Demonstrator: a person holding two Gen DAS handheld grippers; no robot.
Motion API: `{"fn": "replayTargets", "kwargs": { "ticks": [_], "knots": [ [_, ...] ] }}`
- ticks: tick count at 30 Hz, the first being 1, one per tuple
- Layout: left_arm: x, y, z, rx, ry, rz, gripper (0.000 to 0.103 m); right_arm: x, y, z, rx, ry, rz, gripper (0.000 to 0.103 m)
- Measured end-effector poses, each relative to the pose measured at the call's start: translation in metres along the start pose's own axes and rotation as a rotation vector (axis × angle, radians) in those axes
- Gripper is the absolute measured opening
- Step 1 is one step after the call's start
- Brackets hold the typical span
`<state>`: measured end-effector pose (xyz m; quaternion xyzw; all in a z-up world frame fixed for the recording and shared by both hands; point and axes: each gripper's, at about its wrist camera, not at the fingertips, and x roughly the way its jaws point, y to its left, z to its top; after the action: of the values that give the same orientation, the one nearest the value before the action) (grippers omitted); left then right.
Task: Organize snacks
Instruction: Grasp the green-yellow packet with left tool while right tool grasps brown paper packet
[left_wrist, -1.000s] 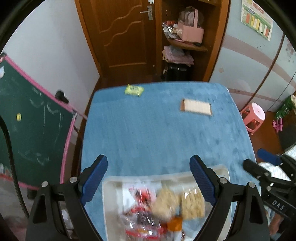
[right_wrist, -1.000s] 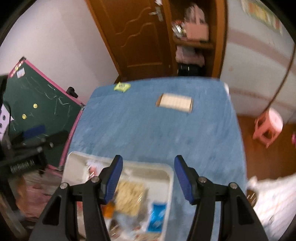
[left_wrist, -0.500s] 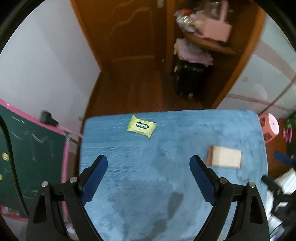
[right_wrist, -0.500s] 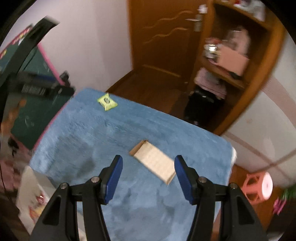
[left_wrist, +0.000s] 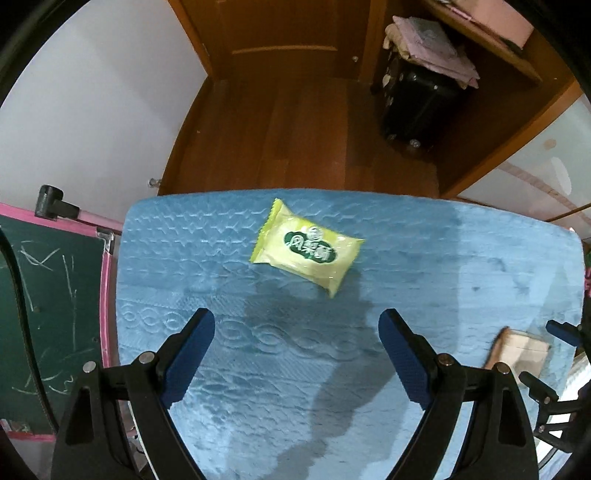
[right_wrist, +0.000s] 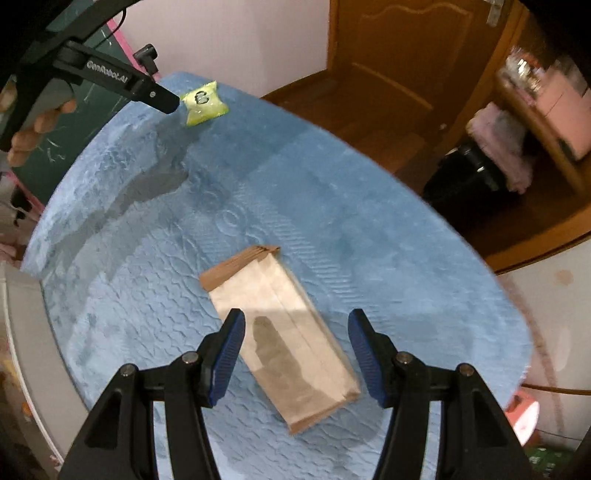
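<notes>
A yellow-green snack packet (left_wrist: 308, 253) lies near the far edge of the blue table (left_wrist: 258, 387); it also shows in the right wrist view (right_wrist: 204, 103). My left gripper (left_wrist: 297, 347) is open and empty, hovering just short of the packet. A flat brown paper bag (right_wrist: 280, 339) lies on the table; it also shows at the right in the left wrist view (left_wrist: 521, 350). My right gripper (right_wrist: 295, 354) is open, its two fingers standing either side of the bag, above it.
A white tray (right_wrist: 26, 354) edge shows at the left of the right wrist view. A green chalkboard with pink frame (left_wrist: 44, 314) stands left of the table. Beyond the far edge are a wooden floor, a door and a shelf with a black suitcase (left_wrist: 417, 107).
Both grippers have moved away from the tray across the table: the left toward the yellow-green packet, the right over the brown paper bag. Both stayed open.
</notes>
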<state>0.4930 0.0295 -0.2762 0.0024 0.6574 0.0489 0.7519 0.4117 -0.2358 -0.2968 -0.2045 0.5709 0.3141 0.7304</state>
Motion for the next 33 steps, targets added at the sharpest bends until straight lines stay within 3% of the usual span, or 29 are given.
{"fn": "replayTargets", "kwargs": {
  "ticks": [4, 9, 12, 14, 19, 22, 29, 33],
  "knots": [
    [0.011, 0.008, 0.002, 0.006, 0.013, -0.003, 0.090, 0.011, 0.004, -0.001, -0.019, 0.045, 0.083, 0.061],
    [0.019, 0.012, 0.009, -0.009, 0.019, -0.003, 0.090, 0.018, 0.039, -0.008, -0.195, 0.056, -0.011, 0.076],
    [0.023, 0.012, 0.012, -0.024, 0.024, -0.008, 0.090, 0.026, 0.054, -0.015, -0.255, 0.045, -0.104, 0.071],
    [0.026, 0.011, 0.015, -0.031, 0.026, -0.018, 0.090, 0.022, 0.049, -0.015, -0.201, 0.024, -0.106, 0.062],
    [0.035, 0.010, 0.023, -0.061, 0.023, -0.042, 0.090, 0.011, 0.010, -0.028, 0.039, -0.023, -0.187, 0.061],
    [0.040, 0.011, 0.029, -0.135, 0.026, -0.092, 0.090, 0.003, -0.010, -0.043, 0.185, -0.062, -0.171, 0.061],
    [0.056, 0.022, 0.047, -0.388, 0.010, -0.125, 0.090, -0.002, 0.000, -0.061, 0.231, -0.118, -0.219, 0.062],
    [0.067, 0.022, 0.048, -0.462, 0.012, -0.077, 0.090, -0.003, 0.003, -0.064, 0.245, -0.134, -0.228, 0.062]
  ]
}}
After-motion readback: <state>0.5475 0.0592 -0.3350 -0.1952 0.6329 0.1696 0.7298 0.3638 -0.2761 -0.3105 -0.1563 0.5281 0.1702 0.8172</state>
